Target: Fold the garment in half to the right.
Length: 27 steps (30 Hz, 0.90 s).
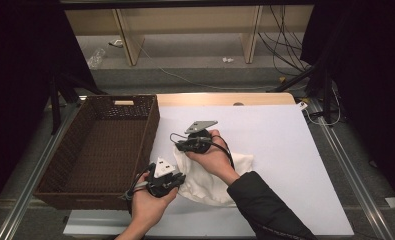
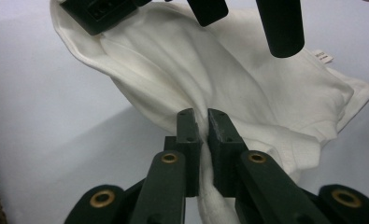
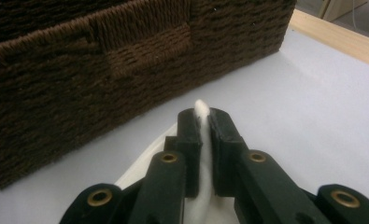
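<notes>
A crumpled white cloth [image 1: 210,175] lies on the white table beside the basket, gripped from two sides. My left gripper [image 1: 177,179] holds its near left edge, and in the left gripper view the jaws [image 2: 204,126] are shut on a pinched fold of the white cloth [image 2: 210,70]. My right gripper [image 1: 181,146] holds the cloth's far left corner. In the right gripper view its jaws [image 3: 204,126] are shut with a tip of the white cloth [image 3: 201,106] poking out between them, facing the basket wall.
A dark brown woven basket [image 1: 80,145] stands at the table's left, its side wall [image 3: 79,70] close in front of my right gripper. The white table [image 1: 280,150] stretches free to the right. Beyond the table's far edge are cables and wooden shelf legs on the floor.
</notes>
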Motion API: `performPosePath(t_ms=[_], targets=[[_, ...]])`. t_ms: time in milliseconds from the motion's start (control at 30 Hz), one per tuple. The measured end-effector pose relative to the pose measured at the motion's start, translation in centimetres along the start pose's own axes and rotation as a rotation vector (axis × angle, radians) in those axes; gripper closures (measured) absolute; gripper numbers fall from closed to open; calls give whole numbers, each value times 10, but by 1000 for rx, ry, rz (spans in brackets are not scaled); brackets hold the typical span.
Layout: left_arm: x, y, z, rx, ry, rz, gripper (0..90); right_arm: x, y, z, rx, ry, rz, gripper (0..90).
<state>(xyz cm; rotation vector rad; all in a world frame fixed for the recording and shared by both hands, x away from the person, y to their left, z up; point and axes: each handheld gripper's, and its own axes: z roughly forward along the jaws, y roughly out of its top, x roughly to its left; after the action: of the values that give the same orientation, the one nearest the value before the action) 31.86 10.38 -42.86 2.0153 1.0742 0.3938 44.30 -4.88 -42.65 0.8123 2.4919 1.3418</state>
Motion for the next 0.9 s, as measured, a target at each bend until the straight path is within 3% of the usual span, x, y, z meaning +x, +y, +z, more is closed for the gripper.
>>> performPosePath(t_ms=[900], targets=[[15,2,-20,-12,26,-25,834,11,18,5,-47,24,-11,843]])
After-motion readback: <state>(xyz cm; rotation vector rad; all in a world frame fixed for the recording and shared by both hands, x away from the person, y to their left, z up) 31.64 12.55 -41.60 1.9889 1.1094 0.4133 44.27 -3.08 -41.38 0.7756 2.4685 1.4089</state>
